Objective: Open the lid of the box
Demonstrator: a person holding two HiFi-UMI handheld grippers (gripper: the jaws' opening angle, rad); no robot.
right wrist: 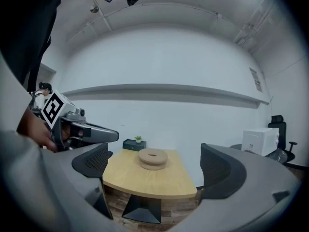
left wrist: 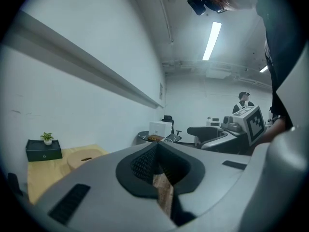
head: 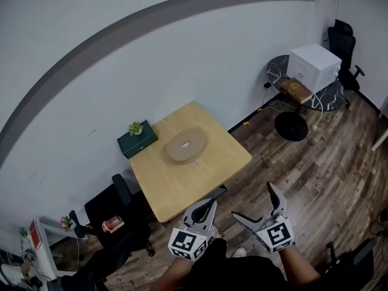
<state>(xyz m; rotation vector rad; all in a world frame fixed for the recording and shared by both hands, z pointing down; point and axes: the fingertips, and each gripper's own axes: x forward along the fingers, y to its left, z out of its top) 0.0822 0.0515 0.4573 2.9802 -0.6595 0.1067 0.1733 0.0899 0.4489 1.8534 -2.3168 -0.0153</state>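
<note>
A round, flat wooden box (head: 187,145) with its lid on sits in the middle of a light wooden table (head: 200,180). Both grippers hover off the table's near edge, well short of the box. My left gripper (head: 217,192) has its jaws pressed together with nothing between them; its own view shows the same closed jaws (left wrist: 155,146), with the box (left wrist: 83,159) far off to the left. My right gripper (head: 257,204) stands open and empty. In the right gripper view the box (right wrist: 153,158) lies straight ahead between the spread jaws (right wrist: 157,167).
A dark green case with a small plant (head: 137,140) stands at the table's far left corner. A black office chair (head: 115,214) sits left of the table. Back right are a round dark table (head: 279,68) carrying a white box (head: 313,65) and another chair (head: 341,41). A person (left wrist: 243,100) stands far off.
</note>
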